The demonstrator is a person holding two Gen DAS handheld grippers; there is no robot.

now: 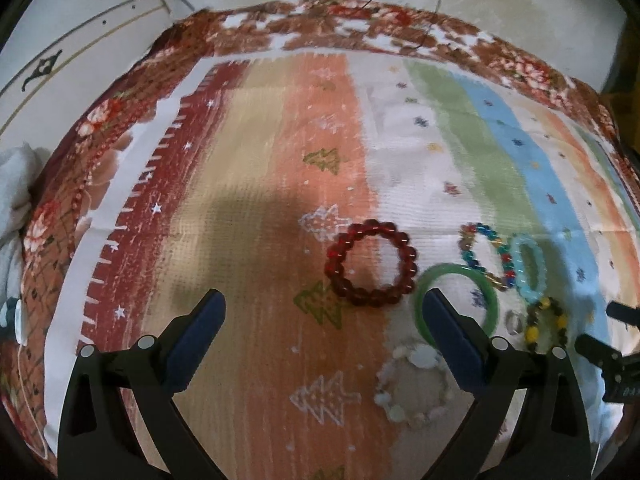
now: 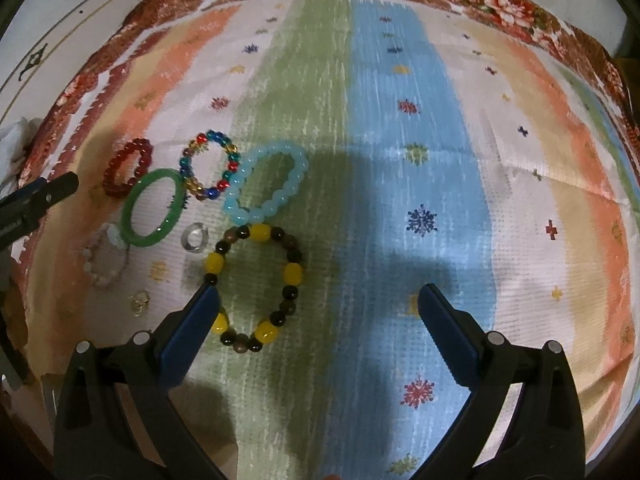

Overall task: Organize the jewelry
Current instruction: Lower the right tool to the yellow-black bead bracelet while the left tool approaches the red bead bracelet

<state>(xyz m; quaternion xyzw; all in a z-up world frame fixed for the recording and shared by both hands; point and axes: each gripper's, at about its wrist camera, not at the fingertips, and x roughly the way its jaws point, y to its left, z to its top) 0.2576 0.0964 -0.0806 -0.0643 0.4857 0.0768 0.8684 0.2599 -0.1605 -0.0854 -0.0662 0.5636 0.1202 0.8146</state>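
Several bracelets lie on a striped cloth (image 2: pixel 400 128). A dark red bead bracelet (image 1: pixel 372 268) lies ahead of my open, empty left gripper (image 1: pixel 324 300). A green bangle (image 1: pixel 456 300) touches the left gripper's right finger. A white bead bracelet (image 1: pixel 412 384), a multicoloured one (image 1: pixel 486 256), a pale blue one (image 1: pixel 530 268) and a yellow-and-dark one (image 1: pixel 548 324) lie to the right. My right gripper (image 2: pixel 318 296) is open and empty, its left finger over the yellow-and-dark bracelet (image 2: pixel 256 284). The pale blue bracelet (image 2: pixel 268 182), bangle (image 2: pixel 154 208) and a small clear ring (image 2: pixel 195 237) lie beyond.
The cloth covers a raised surface with a floral border (image 1: pixel 320 28). A pale floor and white cloth (image 1: pixel 12 184) lie off the left edge. The left gripper's tip (image 2: pixel 48 192) shows at the right view's left edge. A small yellowish piece (image 2: pixel 140 302) lies near the white bracelet.
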